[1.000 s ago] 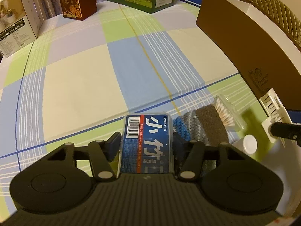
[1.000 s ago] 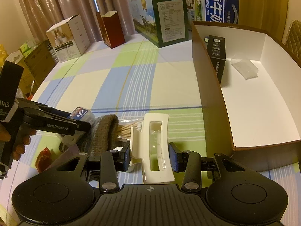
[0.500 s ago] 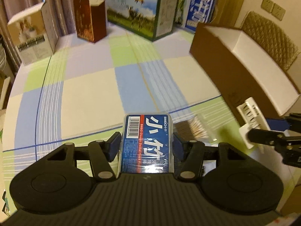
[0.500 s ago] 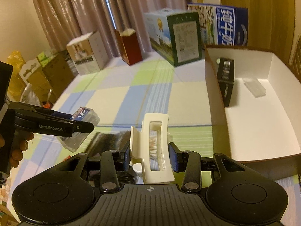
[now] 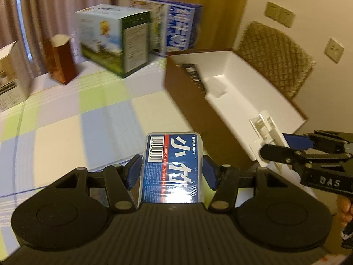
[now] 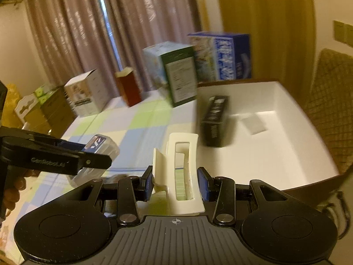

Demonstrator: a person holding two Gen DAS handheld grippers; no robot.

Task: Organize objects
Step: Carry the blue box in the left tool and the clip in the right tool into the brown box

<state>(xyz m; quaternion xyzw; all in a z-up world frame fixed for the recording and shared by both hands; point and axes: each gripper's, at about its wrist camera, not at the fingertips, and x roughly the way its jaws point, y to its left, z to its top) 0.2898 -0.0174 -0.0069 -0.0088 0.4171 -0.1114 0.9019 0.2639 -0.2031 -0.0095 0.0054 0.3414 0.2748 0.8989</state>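
my left claw [image 5: 172,172] is clenched on the blue dental floss pick box [image 5: 173,165], pads pressing its two long sides, so the box's long axis runs straight out along my fingers. my right claw [image 6: 175,182] is clenched on the cream hair clip [image 6: 182,172], also lengthwise along the fingers, its far end poking out ahead.

taking the open brown tray [image 5: 286,108] with the white inside as my landmark: both claws are up in the air on its near side. the hair clip is just at the tray's near edge, already hanging about over the white floor. the floss box is off the tray's left wall, over the checked tablecloth [image 5: 88,119], so it has to travel rightward and forward to get in. my right hand is the nearer one, i judge, and should drop first.

inside the tray, a black box [image 6: 215,121] lies along the left wall and a small clear case [image 6: 253,122] rests near the far end. the near floor is bare, which looks like the spot for the clip.
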